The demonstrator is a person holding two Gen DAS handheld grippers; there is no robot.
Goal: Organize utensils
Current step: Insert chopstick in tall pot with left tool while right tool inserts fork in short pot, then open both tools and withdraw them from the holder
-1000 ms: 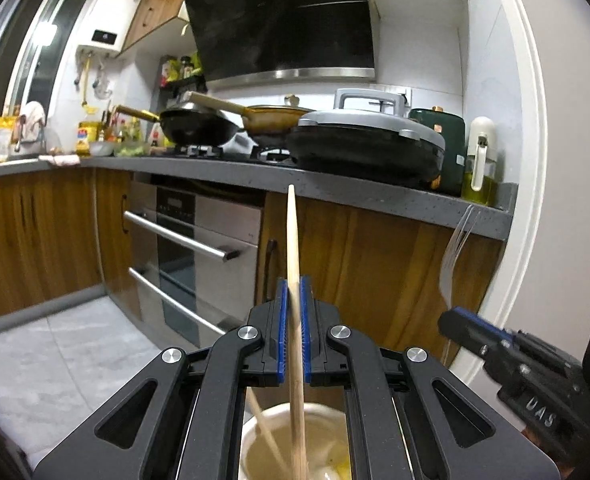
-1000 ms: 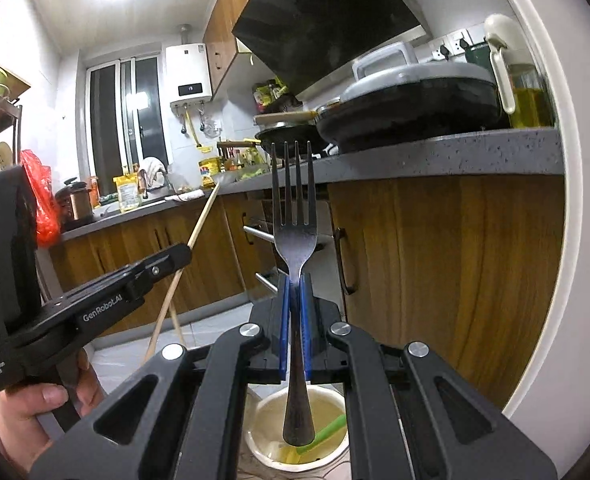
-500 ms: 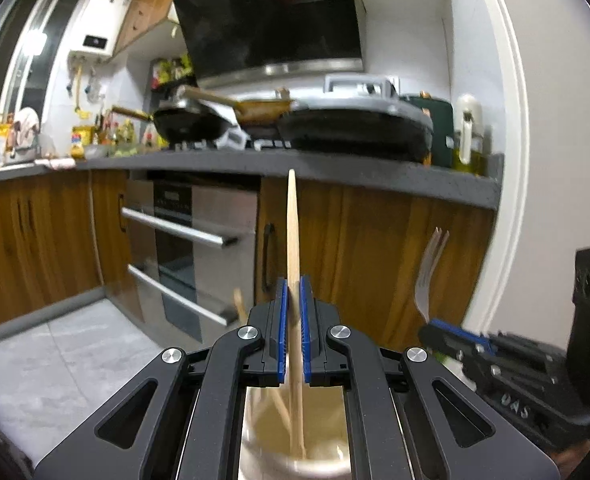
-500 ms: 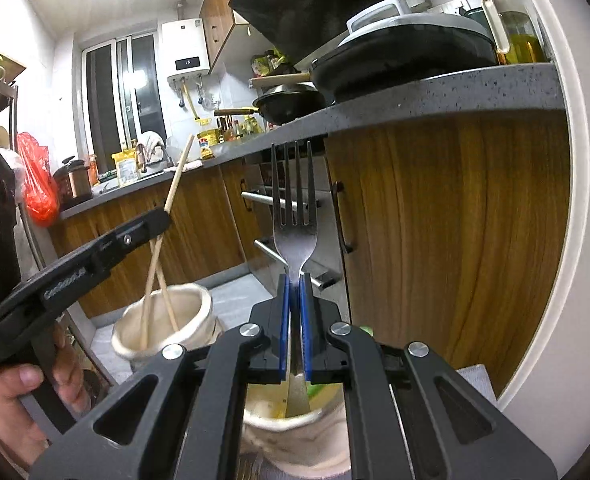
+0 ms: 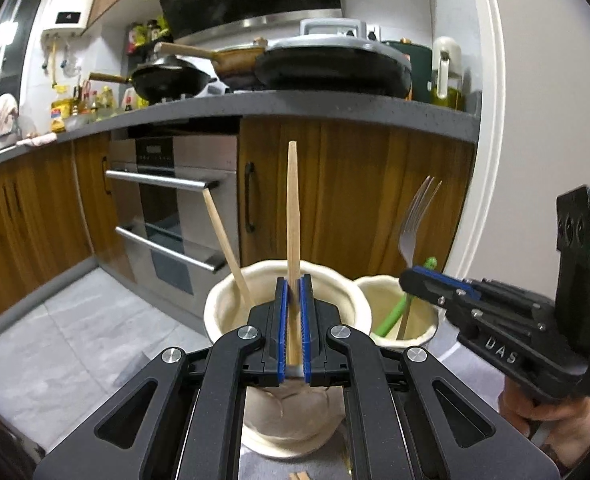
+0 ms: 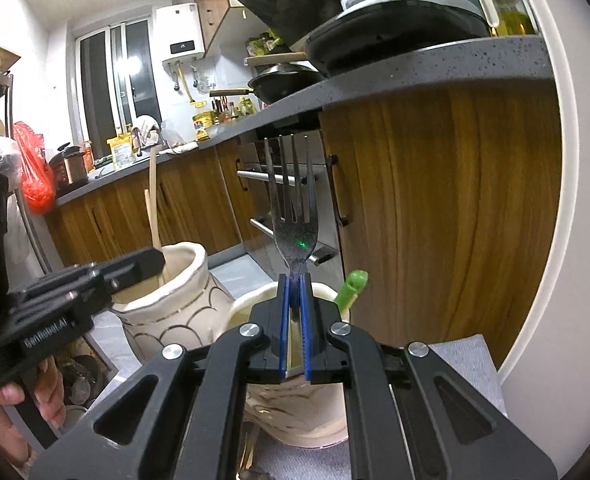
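My left gripper (image 5: 291,320) is shut on a wooden chopstick (image 5: 293,208), held upright with its lower end inside a cream ceramic jar (image 5: 347,300). A second chopstick (image 5: 225,236) leans in that jar. My right gripper (image 6: 293,320) is shut on a metal fork (image 6: 291,200), tines up, its handle down in a second cream jar (image 6: 323,292) that holds a green utensil (image 6: 351,284). In the left wrist view the right gripper (image 5: 427,280) and fork (image 5: 415,220) are at the right, over the smaller jar (image 5: 379,284). The left gripper (image 6: 151,260) and its jar (image 6: 187,280) appear left in the right wrist view.
Both jars stand on a grey cloth (image 6: 467,360). Wooden kitchen cabinets (image 5: 355,192) and an oven (image 5: 175,200) are behind, under a grey counter (image 5: 335,108) with pans. A white wall (image 5: 535,120) is at the right.
Both grippers have come down: the chopstick's end has gone into the larger jar and the fork's handle into the smaller jar. Both jars now fill more of the views.
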